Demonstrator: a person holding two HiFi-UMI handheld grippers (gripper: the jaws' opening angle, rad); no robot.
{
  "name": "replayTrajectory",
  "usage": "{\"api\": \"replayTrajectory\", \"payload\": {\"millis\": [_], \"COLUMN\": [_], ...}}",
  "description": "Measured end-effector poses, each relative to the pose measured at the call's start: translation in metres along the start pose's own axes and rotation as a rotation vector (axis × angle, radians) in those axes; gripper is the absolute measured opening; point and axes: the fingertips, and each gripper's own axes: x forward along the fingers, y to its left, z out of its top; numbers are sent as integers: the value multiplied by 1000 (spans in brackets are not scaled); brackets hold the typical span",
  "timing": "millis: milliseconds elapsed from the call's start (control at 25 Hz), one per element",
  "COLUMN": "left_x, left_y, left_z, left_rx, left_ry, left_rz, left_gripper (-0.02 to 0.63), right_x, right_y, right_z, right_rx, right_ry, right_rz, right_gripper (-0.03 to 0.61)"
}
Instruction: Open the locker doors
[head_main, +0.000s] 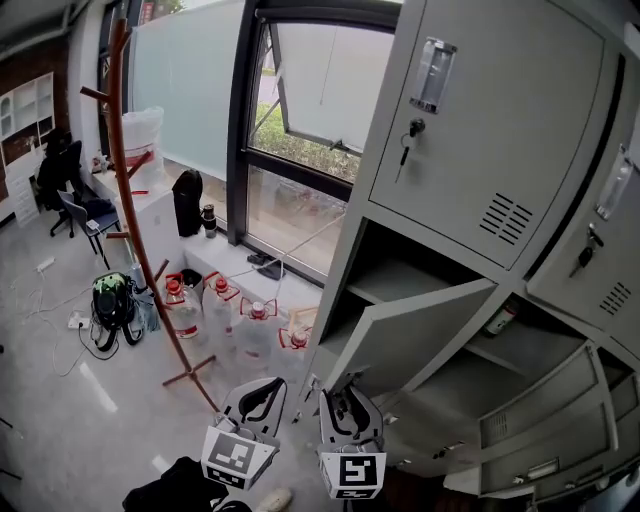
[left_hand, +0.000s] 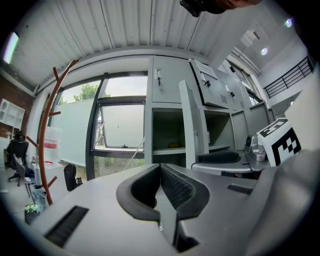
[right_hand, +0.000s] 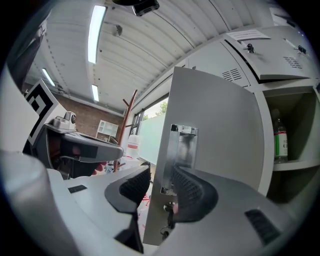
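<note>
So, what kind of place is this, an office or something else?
Probably an office or staff room, not a home: a bank of grey metal lockers stands beside a large window, with a wooden coat stand and an office chair in the far corner.

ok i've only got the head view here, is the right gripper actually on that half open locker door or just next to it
observer: On it. In the right gripper view, the right gripper has the free edge of the locker door between its jaws, with a pad on each face.
operator: where on the door
observer: Just below the chrome handle. The pad on the door's front face sits at the handle's lower end.
operator: and the left one, holding anything
observer: No. In the left gripper view, the left gripper has its jaws together with nothing between them.
</note>
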Motion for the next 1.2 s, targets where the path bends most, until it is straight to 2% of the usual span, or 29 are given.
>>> {"api": "replayTrajectory", "payload": {"millis": [240, 520, 720, 1200], "left_x": [-20, -39, -50, -65], "left_y": [-37, -80, -103, -164], "left_z": [2, 0, 0, 2], "left_rx": [13, 29, 38, 50], "left_ry": [-6, -7, -7, -19], "left_rz": [-32, -89, -120, -230], "left_gripper": [25, 25, 25, 25], "right_x": [-42, -85, -116, -184], "right_y": [-6, -19, -29, -67], "right_z": [-2, -10, -12, -26], "right_rx": [5, 3, -2, -11], "right_ry": [0, 9, 18, 57], "right_rz": [-36, -73, -134, -310], "right_gripper": [144, 155, 156, 97]}}
